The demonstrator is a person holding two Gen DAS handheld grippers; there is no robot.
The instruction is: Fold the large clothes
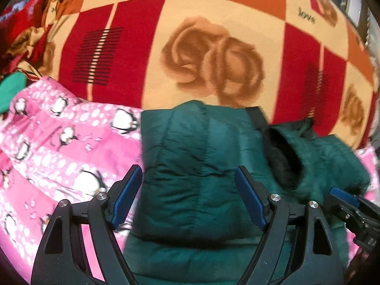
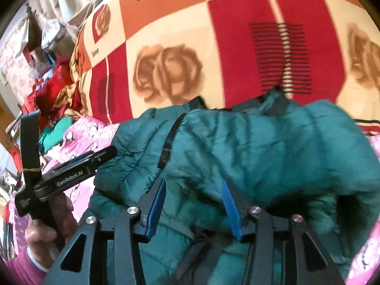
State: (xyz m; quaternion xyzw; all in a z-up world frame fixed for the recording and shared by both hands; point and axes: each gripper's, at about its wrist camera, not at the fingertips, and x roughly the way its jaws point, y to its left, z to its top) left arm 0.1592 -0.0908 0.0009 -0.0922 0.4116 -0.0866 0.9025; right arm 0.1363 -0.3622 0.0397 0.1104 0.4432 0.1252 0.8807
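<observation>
A dark green quilted jacket [image 1: 194, 166] lies partly folded on a pink penguin-print sheet [image 1: 59, 147]. Its sleeve opening with dark lining [image 1: 282, 156] sits at the right. My left gripper [image 1: 187, 190] is open and empty, just above the folded jacket body. In the right wrist view the jacket [image 2: 249, 147] fills the middle, with a black zipper strip [image 2: 168, 142] across it. My right gripper [image 2: 193, 201] is open and hovers over the jacket. The left gripper [image 2: 95, 154] also shows at the left of that view, held by a hand [image 2: 47, 228].
A red, orange and cream rose-print blanket [image 1: 213, 47] covers the bed beyond the jacket. A heap of red and gold clothes [image 2: 57, 87] and a green garment [image 2: 54, 133] lie at the far left. Room clutter stands behind them.
</observation>
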